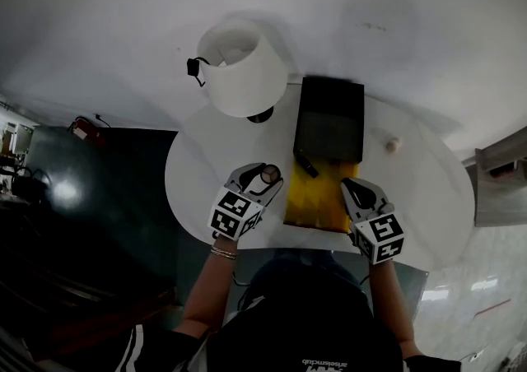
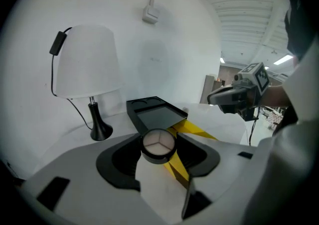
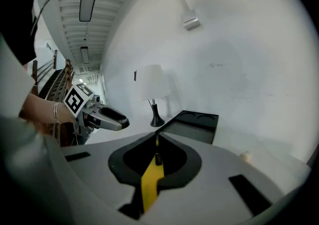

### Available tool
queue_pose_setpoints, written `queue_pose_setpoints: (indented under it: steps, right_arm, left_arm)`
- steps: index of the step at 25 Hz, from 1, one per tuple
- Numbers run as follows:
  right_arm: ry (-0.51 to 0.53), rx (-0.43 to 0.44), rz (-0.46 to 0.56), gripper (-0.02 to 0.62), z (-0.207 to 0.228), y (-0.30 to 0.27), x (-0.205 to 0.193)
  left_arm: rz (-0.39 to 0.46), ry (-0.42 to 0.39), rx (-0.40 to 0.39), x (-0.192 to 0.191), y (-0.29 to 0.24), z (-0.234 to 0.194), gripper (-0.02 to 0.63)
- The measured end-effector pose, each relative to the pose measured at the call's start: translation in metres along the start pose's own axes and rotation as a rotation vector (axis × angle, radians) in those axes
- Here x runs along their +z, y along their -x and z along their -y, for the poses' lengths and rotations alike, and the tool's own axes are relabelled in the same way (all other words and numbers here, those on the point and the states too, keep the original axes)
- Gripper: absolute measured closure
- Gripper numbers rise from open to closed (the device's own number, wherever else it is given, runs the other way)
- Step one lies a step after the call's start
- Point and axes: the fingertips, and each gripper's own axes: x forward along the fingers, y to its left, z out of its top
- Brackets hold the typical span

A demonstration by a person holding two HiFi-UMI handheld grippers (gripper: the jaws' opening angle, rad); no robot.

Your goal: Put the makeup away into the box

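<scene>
Round compact [image 2: 158, 142] sits clamped in my left gripper's [image 2: 158, 145] jaws; right gripper's [image 3: 156, 150] jaws are together. I'd carry it level over the black box [image 1: 329, 119] toward the surface's [image 1: 428, 197] far edge, releasing low.

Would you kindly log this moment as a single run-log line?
left tongs: shut on round compact | right tongs: shut | black box: on white round table, compact not yet inside

A round white table [image 1: 193, 189] bearing a white-shaded lamp [image 1: 244, 68] stands against a plain white wall [image 2: 169, 50], with dark floor [image 1: 115, 197] beside it.
</scene>
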Motion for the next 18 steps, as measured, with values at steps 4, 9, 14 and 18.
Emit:
queue_pose_setpoints:
  steps: [4, 9, 14, 18]
  right_arm:
    - [-0.021, -0.062, 0.007, 0.565, 0.018, 0.019, -0.006]
    - [-0.068, -0.137, 0.010, 0.565, 0.033, 0.040, -0.016]
    - [-0.092, -0.179, 0.013, 0.565, 0.038, 0.054, -0.023]
    - [-0.110, -0.215, 0.015, 0.565, 0.042, 0.063, -0.030]
  left_arm:
    - [0.011, -0.024, -0.065, 0.010, -0.014, 0.024, 0.368]
    - [-0.005, -0.061, -0.156, 0.013, -0.031, 0.054, 0.368]
    - [-0.028, -0.096, -0.247, 0.013, -0.050, 0.083, 0.368]
    - [-0.060, -0.140, -0.325, 0.008, -0.067, 0.106, 0.368]
